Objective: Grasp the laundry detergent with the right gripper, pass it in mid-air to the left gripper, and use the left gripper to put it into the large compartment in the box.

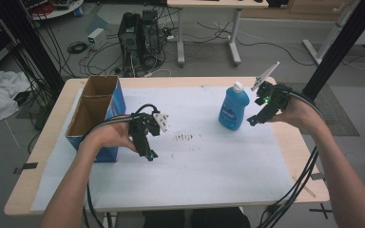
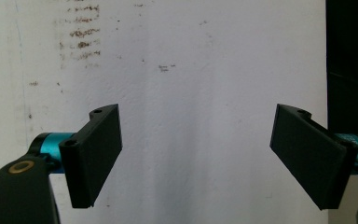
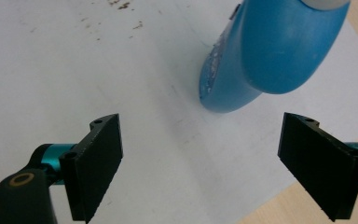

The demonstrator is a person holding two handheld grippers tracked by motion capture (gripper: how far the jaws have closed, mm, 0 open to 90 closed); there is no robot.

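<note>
White sheeting covers the worktop (image 1: 285, 142), where the right claw (image 1: 255, 118) gapes just beside a blue bottle (image 1: 231, 109) while the left claw (image 1: 148, 153) hangs released, empty.

A cluttered workshop around a pale wooden table

The table (image 1: 285, 142) carries a white sheet (image 1: 209, 161). Beyond it on the grey floor (image 1: 275, 57) stand computer towers (image 1: 140, 35) amid tangled cables, with a white-legged desk (image 1: 209, 28) just right of them.
</note>
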